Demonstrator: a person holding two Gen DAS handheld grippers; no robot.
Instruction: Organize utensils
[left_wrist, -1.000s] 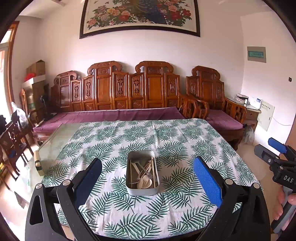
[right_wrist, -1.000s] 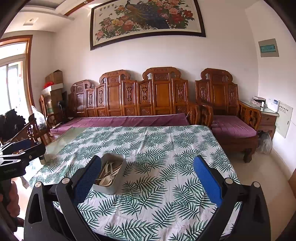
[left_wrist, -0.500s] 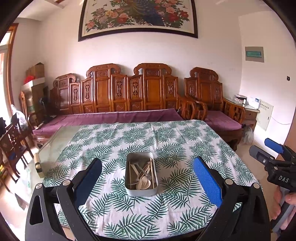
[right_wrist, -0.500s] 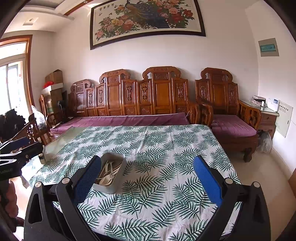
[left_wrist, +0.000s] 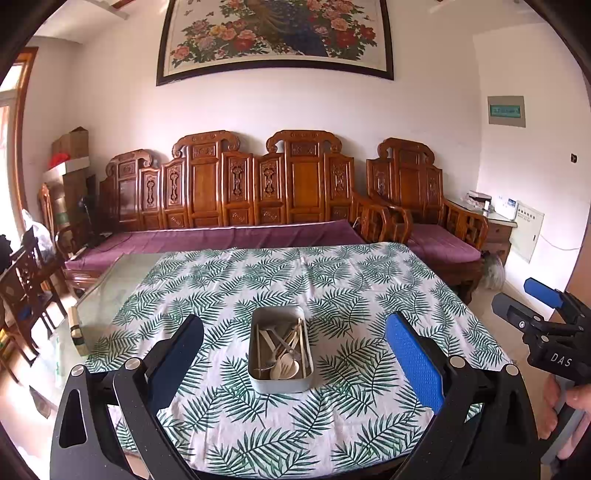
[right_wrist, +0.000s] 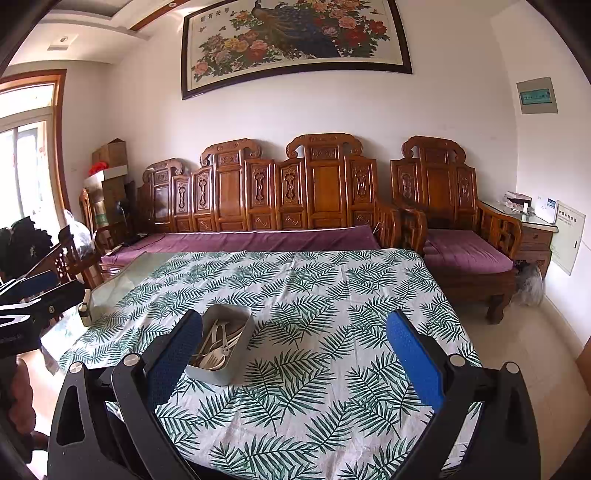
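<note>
Nudged slightly forward over the last second; both tools, left tool (left_wrist: 293, 365) and right tool (right_wrist: 295, 365), gaping empty; utensils (left_wrist: 282, 349) heaped in metal tin (left_wrist: 258, 363) dead ahead of left

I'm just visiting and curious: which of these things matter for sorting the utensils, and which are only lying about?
For the job:
metal tin
utensils inside it
left gripper, open
right gripper, open

Just there:
leaf-print tablecloth
carved wooden sofa
peacock painting
cardboard boxes
</note>
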